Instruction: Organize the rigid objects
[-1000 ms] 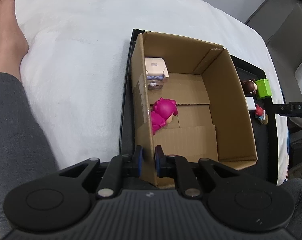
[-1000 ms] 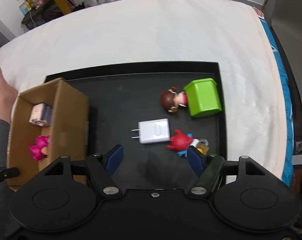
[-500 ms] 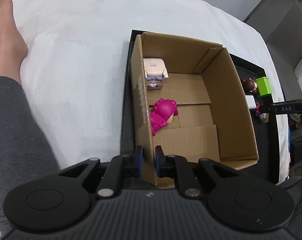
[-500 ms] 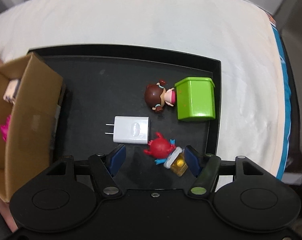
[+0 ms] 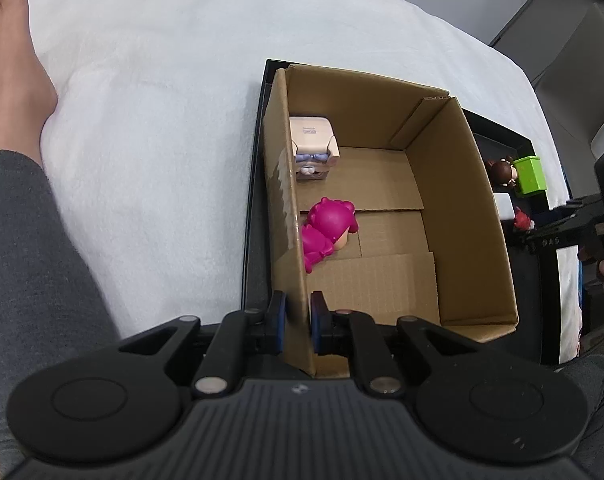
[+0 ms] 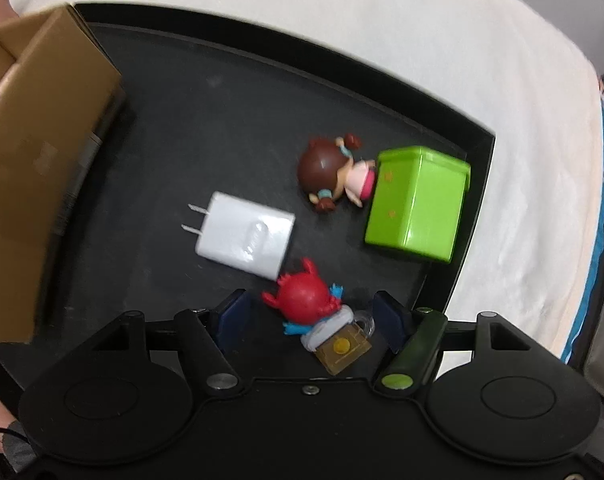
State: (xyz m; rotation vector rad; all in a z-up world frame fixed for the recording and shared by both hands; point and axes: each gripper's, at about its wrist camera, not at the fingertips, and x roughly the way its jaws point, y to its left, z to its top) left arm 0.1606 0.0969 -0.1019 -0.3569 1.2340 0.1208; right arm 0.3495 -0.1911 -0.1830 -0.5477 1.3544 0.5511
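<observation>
Left gripper [image 5: 298, 322] clamped, right gripper [image 6: 311, 320] opening

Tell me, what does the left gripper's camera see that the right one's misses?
Only the left view looks into the cardboard box, showing a pink figure and a small white toy inside. Only the right view shows the whole white charger and the red figure between the right gripper jaws. Both show the green box and black tray.

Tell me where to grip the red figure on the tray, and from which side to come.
Grip the red figure across its round red head, coming straight down from above. It lies flat on the black tray, its clear base pointing toward the camera. The right gripper already straddles it, jaws opening, pads not touching.
</observation>
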